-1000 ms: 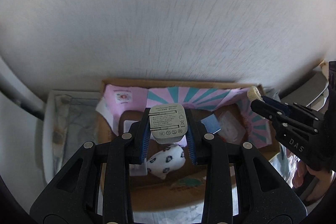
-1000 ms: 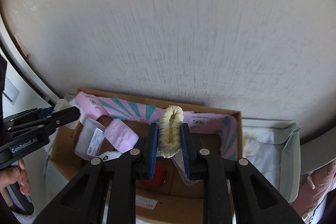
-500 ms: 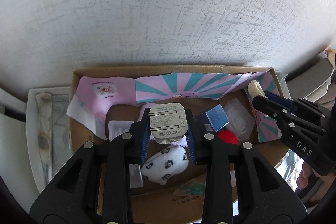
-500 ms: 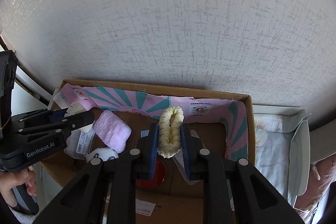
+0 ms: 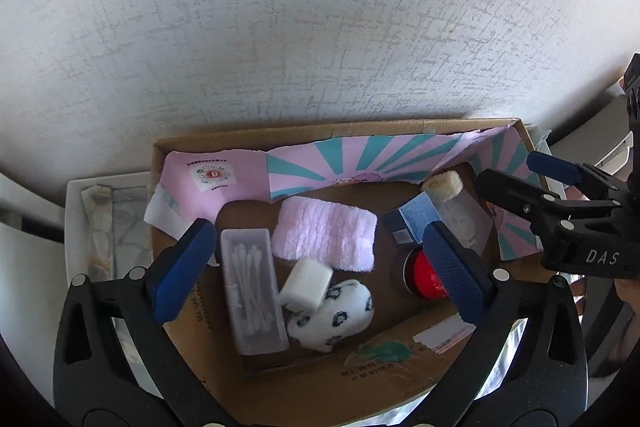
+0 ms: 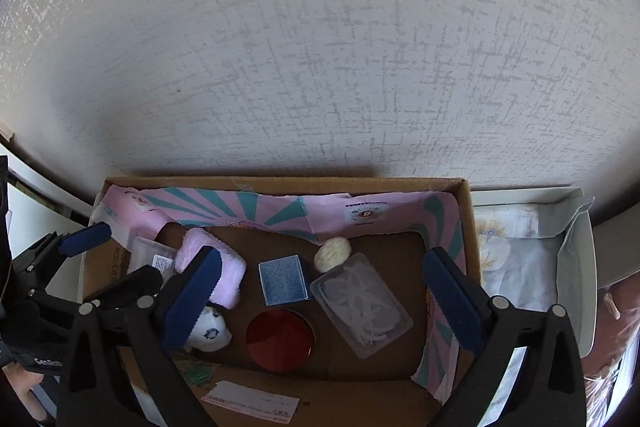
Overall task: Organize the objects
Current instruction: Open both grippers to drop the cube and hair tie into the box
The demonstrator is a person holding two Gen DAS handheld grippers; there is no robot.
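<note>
A cardboard box (image 5: pixel 352 127) (image 6: pixel 466 227) with pink and teal lining stands against a textured wall. My left gripper (image 5: pixel 316 263) is open and empty above it. Below lie a white charger block (image 5: pixel 306 283), a clear cotton swab case (image 5: pixel 252 287), a pink towel (image 5: pixel 326 233) and a white patterned sock (image 5: pixel 332 315). My right gripper (image 6: pixel 324 303) is open and empty over the box. A cream scrunchie (image 6: pixel 333 253) lies near the back, beside a blue box (image 6: pixel 285 279), a clear case (image 6: pixel 360 309) and a red round tin (image 6: pixel 280 339).
A white tray with pale cloth (image 6: pixel 528 259) stands right of the box in the right wrist view; it shows at the left in the left wrist view (image 5: pixel 104 227). The wall rises directly behind the box.
Both grippers opened. The left let go of the white charger block, which now lies by the sock. The right let go of the cream scrunchie, which now lies in the box.
</note>
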